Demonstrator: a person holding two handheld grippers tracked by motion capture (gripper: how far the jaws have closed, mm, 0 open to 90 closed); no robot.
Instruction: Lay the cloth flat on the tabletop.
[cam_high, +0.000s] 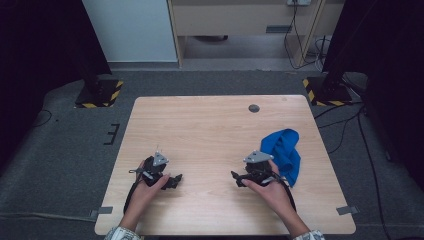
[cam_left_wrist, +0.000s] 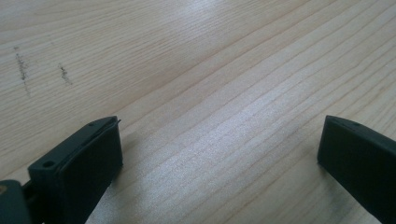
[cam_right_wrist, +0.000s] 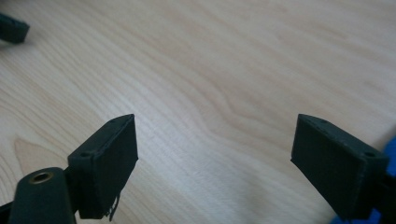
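Both hands sit near; right gripper, jaws wide and empty, has the blue cloth just right; left gripper wide too.

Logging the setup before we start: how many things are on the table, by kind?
Blue cloth: 1
Hand-held tools, left tool and right tool, both open with nothing between them: 2
Total: 3
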